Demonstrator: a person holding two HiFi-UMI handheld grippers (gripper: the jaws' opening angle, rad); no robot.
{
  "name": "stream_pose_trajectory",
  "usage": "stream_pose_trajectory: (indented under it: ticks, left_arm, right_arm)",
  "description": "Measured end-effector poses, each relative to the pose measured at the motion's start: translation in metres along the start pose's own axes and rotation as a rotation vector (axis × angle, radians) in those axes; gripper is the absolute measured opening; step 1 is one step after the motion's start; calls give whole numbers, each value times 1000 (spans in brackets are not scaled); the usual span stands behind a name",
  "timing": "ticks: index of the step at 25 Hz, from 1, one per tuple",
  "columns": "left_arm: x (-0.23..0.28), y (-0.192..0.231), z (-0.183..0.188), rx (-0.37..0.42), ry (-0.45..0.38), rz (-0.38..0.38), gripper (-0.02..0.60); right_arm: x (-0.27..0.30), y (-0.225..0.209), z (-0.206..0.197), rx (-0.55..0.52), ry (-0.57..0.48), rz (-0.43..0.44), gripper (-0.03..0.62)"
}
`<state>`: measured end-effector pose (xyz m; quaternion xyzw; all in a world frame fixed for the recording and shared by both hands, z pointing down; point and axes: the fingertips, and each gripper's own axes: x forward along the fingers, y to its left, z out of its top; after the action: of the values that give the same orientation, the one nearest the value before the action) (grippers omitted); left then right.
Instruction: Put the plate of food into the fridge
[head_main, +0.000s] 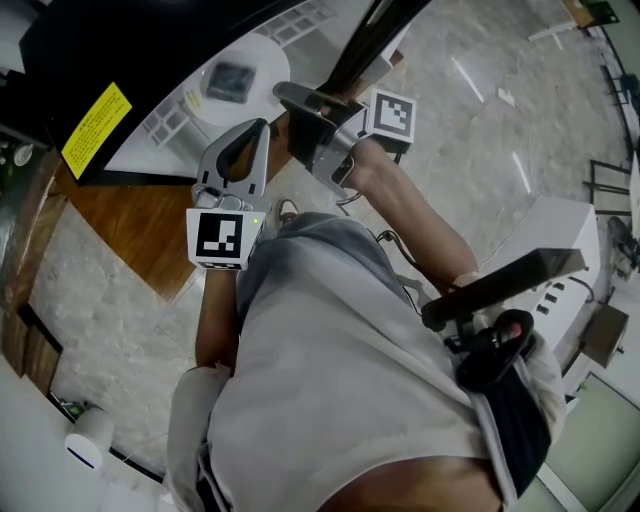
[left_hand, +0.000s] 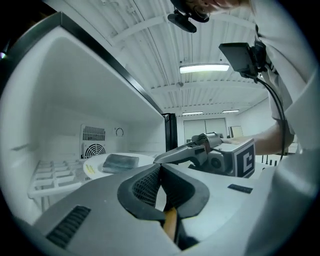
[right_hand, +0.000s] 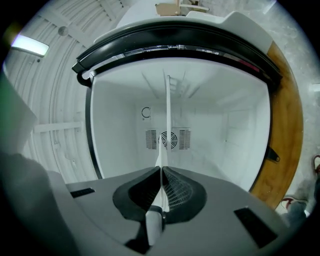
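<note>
A white plate (head_main: 262, 58) carrying a dark grey slab of food (head_main: 230, 81) sits level inside the open white fridge (head_main: 165, 130). My right gripper (head_main: 287, 95) is shut on the plate's near rim. In the right gripper view (right_hand: 161, 169) the plate (right_hand: 167, 125) shows as a thin white edge running from the jaws toward the fridge's back wall. The left gripper view shows the plate (left_hand: 100, 163), the food (left_hand: 120, 162) and the right gripper (left_hand: 161, 159) at its rim. My left gripper (head_main: 262, 127) hangs shut and empty just before the fridge opening, beside the right one; its own view shows the closed tips (left_hand: 160, 166).
The fridge has a fan vent (right_hand: 169, 139) on its back wall and a white rack (left_hand: 52, 176) left of the plate. Its black door frame (right_hand: 90, 130) carries a yellow sticker (head_main: 97, 128). Below lie a wooden floor patch (head_main: 150, 230) and marble floor. A white cabinet (head_main: 560, 235) stands at the right.
</note>
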<state>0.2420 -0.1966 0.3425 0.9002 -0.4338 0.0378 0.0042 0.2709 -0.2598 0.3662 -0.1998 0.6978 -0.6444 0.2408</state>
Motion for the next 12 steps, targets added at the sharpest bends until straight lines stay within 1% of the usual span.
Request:
stream_pose_trajectory:
  ticks: [2,3,5,6,8,9,11,12]
  left_arm:
    - [6,1,-2,22,8,13,18]
    - [9,0,-4,52,22,20,18]
    - [13,0,-8,135,57,42,18]
    - [15,1,-9,160,65,55,18]
    - [19,4,-8,153,63,77,18]
    - [21,7,-8,145,62,88,18]
    - [26,10,-9,156,69,115,18]
    - [29,12,-10,162,72,130,18]
  right_arm:
    - [2,-3,2,10,2,-7,25]
    - [2,-4,3,14,0,-9,25]
    - [4,-5,6,24,0,-9,25]
    - [5,-5,8,30,4,-5,25]
    - [9,1,13,30,10,10,25]
    - [11,4,16,15,11,13,25]
    - [14,7,20,-42,27,4,31]
    - [15,8,21,-71,46,-1,67]
